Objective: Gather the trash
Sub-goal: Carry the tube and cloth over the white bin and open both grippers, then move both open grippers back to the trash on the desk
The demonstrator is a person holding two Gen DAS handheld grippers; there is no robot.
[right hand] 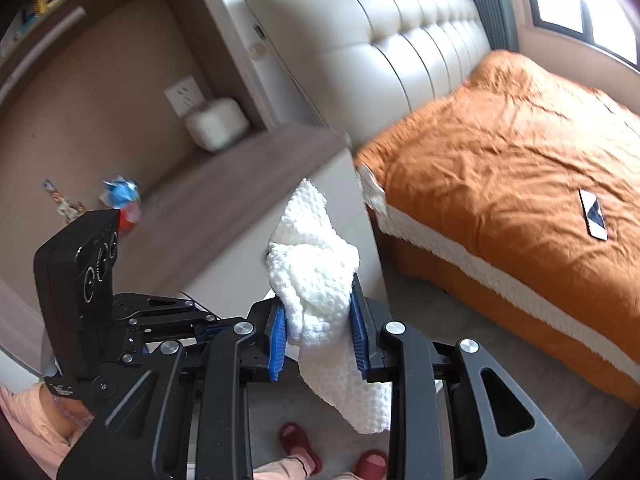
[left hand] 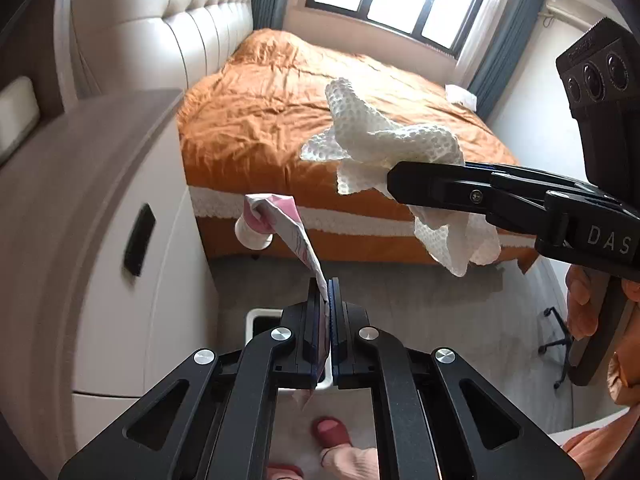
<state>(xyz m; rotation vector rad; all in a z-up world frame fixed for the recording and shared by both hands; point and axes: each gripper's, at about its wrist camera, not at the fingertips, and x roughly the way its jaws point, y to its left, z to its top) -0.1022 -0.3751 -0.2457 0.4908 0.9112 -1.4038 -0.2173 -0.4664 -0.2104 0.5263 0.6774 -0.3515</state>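
Your left gripper had its fingers pinched fully closed on a thin pink-and-white crinkled plastic wrapper, directly above the white rectangular bin. That grip caught only an edge, so a jolt could have slid the slick film free to the floor. Beyond the bin, your right gripper held its blue ribbed fingers partly apart around a soft, dimpled white paper towel, whose loose tail could have snagged the bin's rim.
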